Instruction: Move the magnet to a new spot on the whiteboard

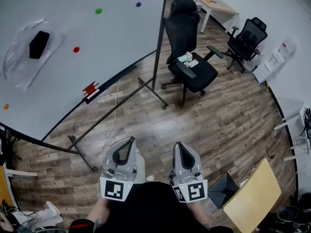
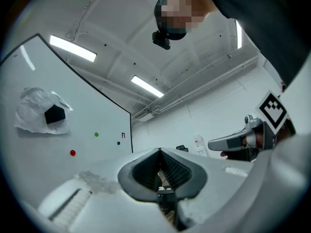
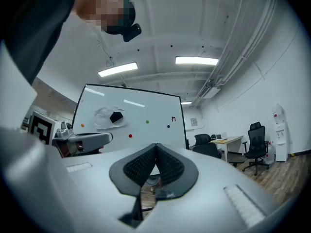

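Note:
The whiteboard [image 1: 97, 57] stands at the upper left on a wheeled frame. Small round magnets stick to it: red [image 1: 76, 49], green [image 1: 98, 10], blue [image 1: 138, 5] and orange [image 1: 6, 107]. A black eraser [image 1: 39, 44] sits on a crumpled white sheet on the board. My left gripper [image 1: 129, 141] and right gripper [image 1: 180, 145] are side by side close to my body, well short of the board. Both are shut with nothing between the jaws. The left gripper view shows the red magnet [image 2: 72, 153] far ahead of the left gripper [image 2: 159, 150]. The right gripper [image 3: 156, 144] faces the board too.
The board's black stand legs [image 1: 116, 108] cross the wooden floor ahead. A black office chair [image 1: 187, 47] stands to the right of the board, and another [image 1: 248, 40] is by a desk [image 1: 216, 6]. A light wooden panel [image 1: 252, 198] leans at the lower right.

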`<action>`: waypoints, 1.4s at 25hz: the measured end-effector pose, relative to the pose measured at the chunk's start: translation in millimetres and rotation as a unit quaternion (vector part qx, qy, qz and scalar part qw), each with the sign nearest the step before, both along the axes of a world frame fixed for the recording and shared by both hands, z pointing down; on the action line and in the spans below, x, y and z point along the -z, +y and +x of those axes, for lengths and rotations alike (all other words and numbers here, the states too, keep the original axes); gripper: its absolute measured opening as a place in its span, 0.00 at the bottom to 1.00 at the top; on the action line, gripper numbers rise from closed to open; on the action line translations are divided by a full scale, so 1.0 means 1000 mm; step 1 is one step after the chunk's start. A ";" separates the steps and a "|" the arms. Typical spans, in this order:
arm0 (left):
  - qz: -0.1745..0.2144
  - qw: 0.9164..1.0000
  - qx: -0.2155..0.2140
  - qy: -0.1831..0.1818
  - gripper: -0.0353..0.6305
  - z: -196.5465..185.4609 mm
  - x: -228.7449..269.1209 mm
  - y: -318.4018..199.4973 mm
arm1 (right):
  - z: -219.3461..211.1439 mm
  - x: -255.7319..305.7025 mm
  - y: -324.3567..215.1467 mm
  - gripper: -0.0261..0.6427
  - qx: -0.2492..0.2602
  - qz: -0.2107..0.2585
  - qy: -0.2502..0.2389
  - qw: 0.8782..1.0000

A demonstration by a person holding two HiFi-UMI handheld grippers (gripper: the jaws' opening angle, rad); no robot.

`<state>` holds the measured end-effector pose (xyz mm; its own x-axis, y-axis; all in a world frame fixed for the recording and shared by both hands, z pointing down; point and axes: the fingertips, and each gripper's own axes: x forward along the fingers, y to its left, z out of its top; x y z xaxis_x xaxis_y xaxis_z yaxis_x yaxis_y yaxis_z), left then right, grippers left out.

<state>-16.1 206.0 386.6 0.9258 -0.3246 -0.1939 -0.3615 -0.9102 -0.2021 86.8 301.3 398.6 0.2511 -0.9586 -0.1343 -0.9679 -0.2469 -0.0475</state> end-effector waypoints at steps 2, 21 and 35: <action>0.002 1.000 -0.004 0.004 0.06 0.013 0.003 -0.011 | 0.012 0.001 -0.006 0.04 -0.009 -0.002 0.001 1.000; -0.011 0.999 -0.028 0.038 0.06 0.108 0.019 -0.147 | 0.093 0.008 -0.125 0.04 -0.036 -0.023 0.007 0.999; 0.000 0.998 -0.017 0.056 0.06 0.115 0.031 -0.252 | 0.101 0.017 -0.224 0.04 -0.032 -0.018 0.023 0.999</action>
<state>98.8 -46.2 355.5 0.9087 -0.2936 -0.2967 -0.3512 -0.9220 -0.1631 187.5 77.0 381.6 0.3063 -0.9453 -0.1123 -0.9511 -0.3088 0.0059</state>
